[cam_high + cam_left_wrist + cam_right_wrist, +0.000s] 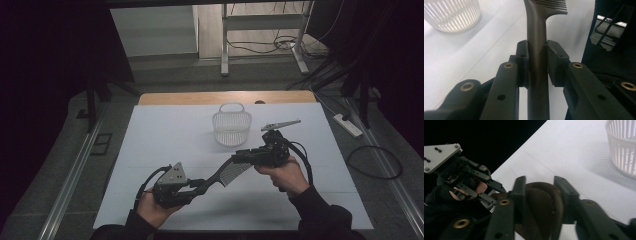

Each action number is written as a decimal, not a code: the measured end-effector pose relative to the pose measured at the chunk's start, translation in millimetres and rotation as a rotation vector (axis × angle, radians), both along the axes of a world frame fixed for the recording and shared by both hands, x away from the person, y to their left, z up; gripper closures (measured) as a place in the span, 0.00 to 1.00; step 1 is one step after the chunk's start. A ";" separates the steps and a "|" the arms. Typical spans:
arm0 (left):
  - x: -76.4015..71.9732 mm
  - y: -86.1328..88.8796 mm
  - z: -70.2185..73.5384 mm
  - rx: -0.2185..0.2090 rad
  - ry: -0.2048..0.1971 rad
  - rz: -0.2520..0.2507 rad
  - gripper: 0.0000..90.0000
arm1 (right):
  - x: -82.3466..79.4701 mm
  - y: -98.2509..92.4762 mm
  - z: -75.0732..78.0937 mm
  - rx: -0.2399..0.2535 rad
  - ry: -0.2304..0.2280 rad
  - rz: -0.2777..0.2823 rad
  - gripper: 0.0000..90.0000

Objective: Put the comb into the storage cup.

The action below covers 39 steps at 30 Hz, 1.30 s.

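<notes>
My left gripper (536,58) clamps the dark slotted plastic spatula (227,172) by its handle, blade cut off upper frame; my right gripper (540,192) pinches its ridged blade

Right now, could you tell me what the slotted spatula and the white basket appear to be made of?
Slotted spatula: dark, matte, smooth, one-piece with thin slots; probably moulded plastic or nylon. White basket: slightly translucent, thin vertical ribs and a loop handle; looks like moulded plastic.

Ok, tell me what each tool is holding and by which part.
Both hold one dark slotted spatula: the left tool is shut on its handle, the right tool grips its slotted head.
</notes>
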<state>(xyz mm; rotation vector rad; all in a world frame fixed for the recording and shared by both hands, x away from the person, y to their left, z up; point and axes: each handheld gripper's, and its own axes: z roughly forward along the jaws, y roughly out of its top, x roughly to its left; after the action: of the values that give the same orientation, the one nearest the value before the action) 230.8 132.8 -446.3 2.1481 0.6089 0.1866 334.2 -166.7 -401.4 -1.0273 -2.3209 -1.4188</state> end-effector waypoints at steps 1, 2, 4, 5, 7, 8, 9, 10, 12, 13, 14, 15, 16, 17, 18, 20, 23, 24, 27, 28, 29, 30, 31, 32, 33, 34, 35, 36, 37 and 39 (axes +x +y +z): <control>0.0 -0.3 -0.7 0.005 -0.003 -0.001 0.80 | 1.0 -1.1 -1.2 0.017 0.015 0.003 0.76; 0.6 -0.5 -1.5 0.008 -0.004 -0.004 0.80 | 2.1 -2.4 -2.2 0.037 0.031 0.005 0.78; 1.1 -1.4 -3.0 0.015 -0.008 -0.006 0.80 | 4.0 -4.3 -4.1 0.072 0.064 0.007 0.83; 1.7 -1.9 -3.5 0.021 -0.006 -0.007 0.80 | 5.0 -5.3 -5.1 0.093 0.085 0.009 0.84; 2.1 -3.9 -5.3 0.043 -0.012 -0.007 0.80 | 6.3 -6.5 -6.8 0.137 0.126 0.019 0.90; 2.7 -4.4 -6.0 0.044 -0.008 -0.012 0.80 | 6.9 -7.4 -7.5 0.175 0.165 0.031 0.93; 3.2 -5.0 -6.6 0.045 -0.004 -0.011 0.80 | 6.9 -7.4 -7.6 0.183 0.180 0.031 0.93; 3.5 -5.1 -7.0 0.049 -0.004 -0.009 0.79 | 6.5 -7.0 -7.5 0.182 0.174 0.033 0.93; 5.1 -3.8 -7.3 0.036 0.009 -0.003 0.78 | 5.8 -6.9 -7.4 0.186 0.189 0.030 0.93; 5.5 -3.2 -7.4 0.027 0.014 0.003 0.78 | 5.5 -6.9 -7.4 0.191 0.193 0.029 0.93; 6.1 -2.4 -7.3 0.023 0.014 0.011 0.77 | 5.3 -7.0 -7.2 0.192 0.191 0.028 0.93; 6.5 -1.5 -7.1 0.015 0.015 0.022 0.76 | 5.0 -7.1 -6.9 0.190 0.189 0.028 0.93; 7.0 -0.5 -6.8 0.010 0.015 0.032 0.73 | 4.5 -6.7 -6.8 0.183 0.182 0.026 0.93; 7.6 0.8 -6.5 0.003 0.017 0.039 0.69 | 3.8 -6.5 -6.6 0.173 0.179 0.023 0.93; 8.0 2.0 -6.3 -0.004 0.020 0.047 0.66 | 3.5 -6.5 -6.8 0.171 0.176 0.023 0.93; 8.7 3.4 -6.1 -0.009 0.023 0.056 0.61 | 3.1 -6.4 -6.7 0.176 0.164 0.021 0.93; 9.3 4.5 -6.2 -0.011 0.038 0.061 0.52 | 2.2 -7.4 -5.1 0.174 0.146 0.017 0.93; 9.6 4.8 -6.7 -0.013 0.051 0.065 0.48 | 2.1 -7.8 -4.9 0.173 0.136 0.017 0.93; 9.7 7.2 -8.2 -0.002 0.068 0.079 0.40 | 0.3 -8.7 -3.7 0.143 0.102 0.011 0.93; 9.6 8.3 -8.5 -0.002 0.071 0.082 0.37 | -0.2 -9.2 -3.6 0.141 0.096 0.011 0.93; 9.5 9.7 -8.5 -0.002 0.075 0.086 0.34 | -0.5 -9.8 -3.5 0.143 0.094 0.012 0.93; 9.3 11.0 -8.5 -0.005 0.079 0.091 0.33 | -0.9 -10.3 -3.2 0.143 0.087 0.009 0.93; 9.3 12.6 -8.5 -0.005 0.081 0.093 0.31 | -1.2 -10.8 -2.7 0.140 0.082 0.009 0.93; 9.1 13.9 -8.6 -0.008 0.083 0.099 0.28 | -1.4 -11.5 -2.4 0.138 0.079 0.008 0.93; 9.0 15.5 -8.5 -0.009 0.084 0.102 0.26 | -1.4 -12.3 -2.2 0.140 0.076 0.005 0.93; 8.9 17.2 -8.6 -0.014 0.090 0.103 0.24 | -1.5 -13.1 -2.0 0.141 0.074 -0.001 0.93; 9.0 18.9 -8.6 -0.014 0.093 0.105 0.22 | -1.4 -13.9 -1.7 0.140 0.071 -0.004 0.93; 8.6 20.6 -8.5 -0.012 0.093 0.112 0.20 | -1.3 -14.7 -1.3 0.139 0.069 -0.007 0.93; 8.4 22.5 -8.4 -0.013 0.094 0.118 0.19 | -1.0 -15.6 -1.2 0.140 0.064 -0.010 0.93; 8.3 27.0 -7.8 -0.025 0.103 0.134 0.14 | -0.8 -17.1 -0.8 0.137 0.055 -0.015 0.93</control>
<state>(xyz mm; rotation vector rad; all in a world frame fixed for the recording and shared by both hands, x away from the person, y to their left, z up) 239.1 159.7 -454.2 2.1033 0.8120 0.1413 333.4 -183.8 -402.2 -1.0333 -2.1493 -1.5117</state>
